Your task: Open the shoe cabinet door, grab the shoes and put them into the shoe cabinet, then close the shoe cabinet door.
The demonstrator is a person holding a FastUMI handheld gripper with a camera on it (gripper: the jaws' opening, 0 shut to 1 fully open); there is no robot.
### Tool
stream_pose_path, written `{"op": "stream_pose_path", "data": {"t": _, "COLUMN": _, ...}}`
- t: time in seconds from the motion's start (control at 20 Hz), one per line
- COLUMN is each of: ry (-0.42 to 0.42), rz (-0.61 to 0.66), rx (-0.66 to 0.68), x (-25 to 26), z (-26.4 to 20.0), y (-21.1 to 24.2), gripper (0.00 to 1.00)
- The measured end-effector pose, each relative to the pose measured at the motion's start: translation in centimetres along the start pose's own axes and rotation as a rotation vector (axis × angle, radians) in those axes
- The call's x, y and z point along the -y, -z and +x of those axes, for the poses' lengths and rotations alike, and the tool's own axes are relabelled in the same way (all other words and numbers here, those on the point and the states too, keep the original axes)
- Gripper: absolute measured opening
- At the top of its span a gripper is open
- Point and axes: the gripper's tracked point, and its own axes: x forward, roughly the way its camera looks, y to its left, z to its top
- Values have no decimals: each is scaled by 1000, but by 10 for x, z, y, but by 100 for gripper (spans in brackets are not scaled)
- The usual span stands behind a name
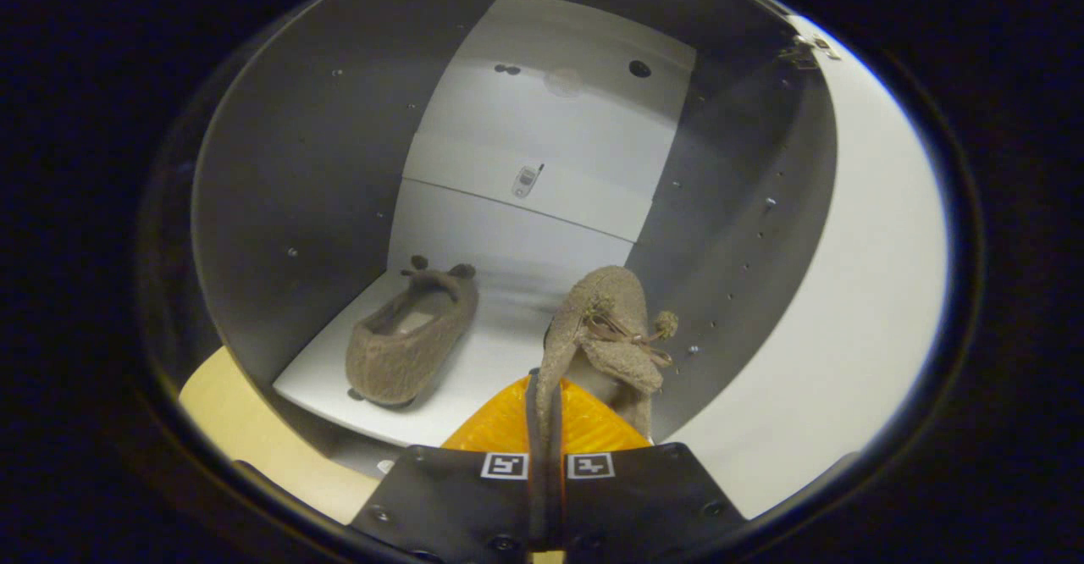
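Note:
I look into the open shoe cabinet point(296, 174), with grey side walls and a white back panel. One brown fuzzy shoe point(411, 340) lies on the white bottom shelf point(491, 361), left of my fingers, toe toward the back. My gripper point(544, 395) is shut on the rim of a second brown shoe point(605, 327), which carries a bow and pom-poms. That shoe hangs just ahead of the fingers, over the right part of the shelf, close to the right wall.
The open cabinet door point(855, 293), white, stands to the right of the opening. A light wooden floor point(246, 437) shows below the shelf's front edge. A small metal fitting point(527, 181) sits on the back panel.

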Motion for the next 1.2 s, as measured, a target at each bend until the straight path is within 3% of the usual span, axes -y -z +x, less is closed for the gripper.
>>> {"op": "stream_pose_path", "data": {"t": 0.5, "ry": -29, "rz": -39, "rx": -46, "x": -25, "z": 79, "y": -7, "gripper": 3}}
{"op": "stream_pose_path", "data": {"t": 0.75, "ry": -12, "rz": -29, "rx": -42, "x": -19, "z": 86, "y": -12, "gripper": 3}}
{"op": "stream_pose_path", "data": {"t": 0.8, "ry": -13, "rz": -17, "rx": -27, "x": -18, "z": 85, "y": -17, "gripper": 14}}
{"op": "stream_pose_path", "data": {"t": 1.2, "ry": 12, "rz": 28, "rx": 33, "x": -3, "z": 49, "y": -40, "gripper": 15}}
